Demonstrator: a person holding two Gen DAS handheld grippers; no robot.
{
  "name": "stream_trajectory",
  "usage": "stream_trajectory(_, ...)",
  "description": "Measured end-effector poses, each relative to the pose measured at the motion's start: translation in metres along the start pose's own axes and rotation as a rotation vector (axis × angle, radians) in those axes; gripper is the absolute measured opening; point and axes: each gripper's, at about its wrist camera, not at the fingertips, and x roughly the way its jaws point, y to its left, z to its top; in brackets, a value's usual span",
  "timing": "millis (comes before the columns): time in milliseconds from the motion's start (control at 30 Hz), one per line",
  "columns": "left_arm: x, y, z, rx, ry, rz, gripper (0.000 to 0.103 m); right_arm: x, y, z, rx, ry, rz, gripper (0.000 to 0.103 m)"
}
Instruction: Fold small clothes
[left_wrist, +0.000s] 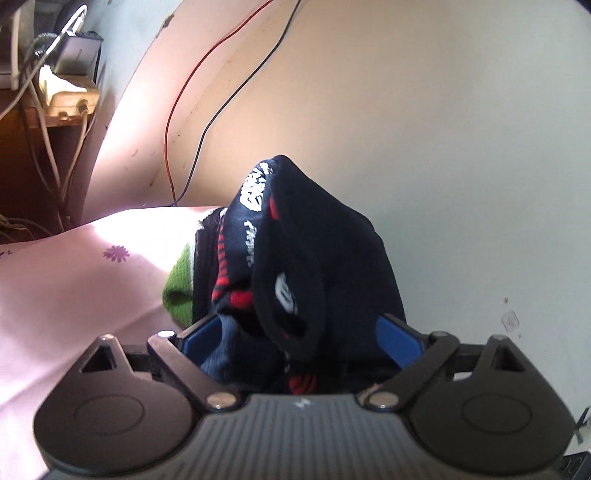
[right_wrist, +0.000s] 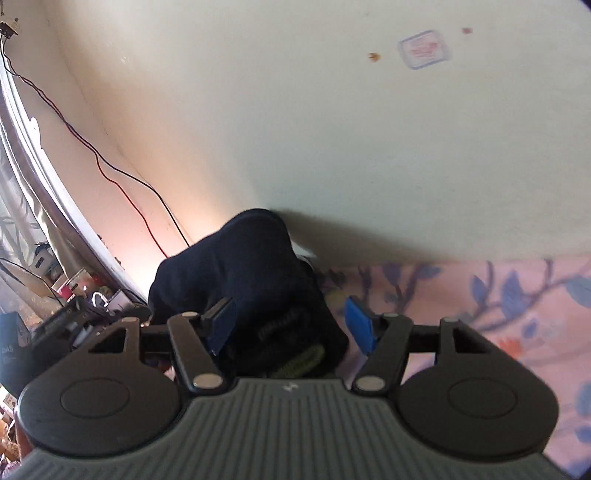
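In the left wrist view a dark navy garment (left_wrist: 317, 236) with red stripes and white lettering bunches up between the blue pads (left_wrist: 399, 338) of my left gripper (left_wrist: 299, 332), whose jaws stand wide apart around the cloth. A green knit piece (left_wrist: 179, 288) lies beside it on the pink sheet (left_wrist: 74, 295). In the right wrist view my right gripper (right_wrist: 291, 328) also stands open, with a dark navy bundle (right_wrist: 243, 266) heaped between and over its blue pads (right_wrist: 360, 328). A green edge (right_wrist: 301, 363) shows under that bundle.
A cream wall (left_wrist: 443, 129) rises close behind the clothes. Red and black wires (left_wrist: 184, 110) run down it. A cluttered shelf with a charger and cables (left_wrist: 70, 62) is at the left. The flowered bedsheet (right_wrist: 498, 314) spreads to the right in the right wrist view.
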Motion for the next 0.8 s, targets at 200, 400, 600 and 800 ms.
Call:
stream_trajectory(200,-0.041,-0.033,-0.11,0.22,0.036,0.113,0.097,-0.099,-0.017,-0.072,-0.016,-0.016,-0.174,0.07)
stream_trajectory(400,-0.059,-0.05,-0.178,0.337,0.072,0.254,0.097,-0.156,-0.012,-0.12,-0.015,-0.015,-0.251,0.073)
stream_trajectory(600,-0.073,-0.064,-0.206,0.381,0.031,0.337,0.098,-0.165,-0.007,-0.135,-0.086,-0.062,-0.248,0.075)
stream_trajectory(800,-0.079,-0.069,-0.218,0.429,-0.007,0.366,0.098,-0.177,-0.011,-0.139,-0.078,-0.121,-0.21,0.08)
